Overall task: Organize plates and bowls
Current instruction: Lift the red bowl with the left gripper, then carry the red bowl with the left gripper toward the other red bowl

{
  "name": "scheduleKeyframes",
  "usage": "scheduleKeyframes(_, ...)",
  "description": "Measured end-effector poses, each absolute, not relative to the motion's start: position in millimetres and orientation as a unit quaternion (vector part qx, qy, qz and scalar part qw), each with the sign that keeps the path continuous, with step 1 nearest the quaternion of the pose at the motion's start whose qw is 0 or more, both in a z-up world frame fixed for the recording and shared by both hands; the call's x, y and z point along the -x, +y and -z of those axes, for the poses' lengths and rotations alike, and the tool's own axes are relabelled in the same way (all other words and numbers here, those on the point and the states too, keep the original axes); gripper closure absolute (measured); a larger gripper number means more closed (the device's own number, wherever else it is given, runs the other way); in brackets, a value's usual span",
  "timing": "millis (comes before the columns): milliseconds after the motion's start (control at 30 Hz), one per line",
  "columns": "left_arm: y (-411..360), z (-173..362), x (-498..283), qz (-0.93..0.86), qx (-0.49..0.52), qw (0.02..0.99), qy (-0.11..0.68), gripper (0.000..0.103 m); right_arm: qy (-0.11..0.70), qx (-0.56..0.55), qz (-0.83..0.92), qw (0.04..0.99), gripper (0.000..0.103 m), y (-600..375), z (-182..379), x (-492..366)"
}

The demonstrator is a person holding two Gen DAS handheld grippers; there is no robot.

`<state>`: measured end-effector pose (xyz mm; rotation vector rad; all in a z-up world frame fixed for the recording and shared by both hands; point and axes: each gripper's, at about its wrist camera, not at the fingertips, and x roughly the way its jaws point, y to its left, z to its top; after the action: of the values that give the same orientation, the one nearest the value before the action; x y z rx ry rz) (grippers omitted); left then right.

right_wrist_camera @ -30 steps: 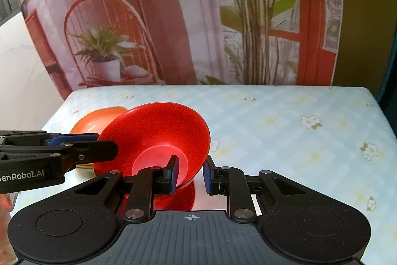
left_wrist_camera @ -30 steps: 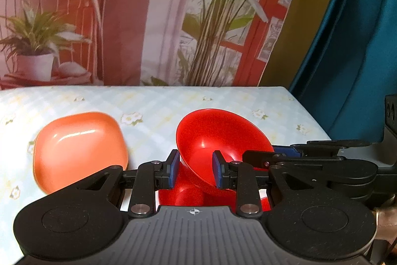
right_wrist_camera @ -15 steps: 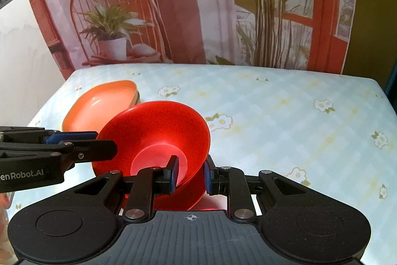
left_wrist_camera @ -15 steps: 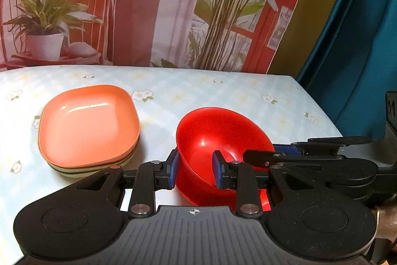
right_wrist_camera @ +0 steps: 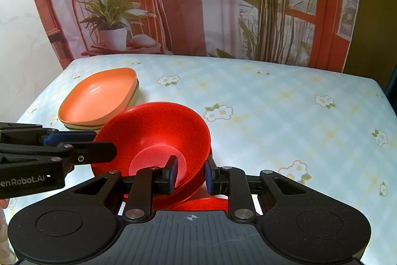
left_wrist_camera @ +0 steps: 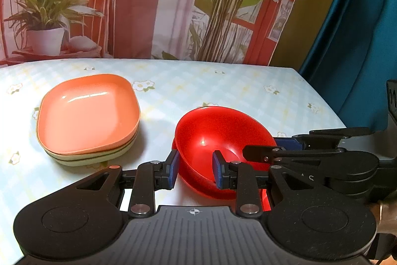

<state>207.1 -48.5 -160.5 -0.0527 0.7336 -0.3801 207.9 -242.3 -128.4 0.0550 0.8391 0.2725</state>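
A red bowl [left_wrist_camera: 218, 138] [right_wrist_camera: 158, 131] sits tilted on top of another red bowl [right_wrist_camera: 198, 204], low over the table. My left gripper [left_wrist_camera: 194, 169] has its fingers on either side of the bowl's near wall, and my right gripper [right_wrist_camera: 189, 174] straddles the opposite wall the same way. Each gripper shows in the other's view: the right one [left_wrist_camera: 280, 149] and the left one [right_wrist_camera: 82, 147]. A stack of square plates, orange on top [left_wrist_camera: 88, 113] [right_wrist_camera: 99, 97], rests to the left.
The table [right_wrist_camera: 285, 116] has a pale blue flowered cloth. A printed backdrop with a chair and plants stands behind it. A teal curtain [left_wrist_camera: 359, 29] hangs past the table's right edge.
Both grippers have lowered the red bowl toward the table over the lower bowl. The plate stack now shows fuller and farther from the bowl.
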Motion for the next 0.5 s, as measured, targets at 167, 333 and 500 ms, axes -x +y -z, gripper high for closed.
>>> scheduleKeyframes(167,-48,161,-208,0.179,0.03,0.917,0.356,0.072,0.404,-0.019,-0.134,0.905,0.078,-239,128,-207)
scheduleKeyframes(333,-47,156,-203,0.176,0.035,0.92,0.349,0.072,0.402,-0.011,-0.137,0.905,0.075,-237,128,-204)
scheduleKeyframes(500,-51,144,-193,0.178,0.03,0.925,0.335,0.072,0.396,-0.007,-0.139,0.908,0.075,-241,122,-199)
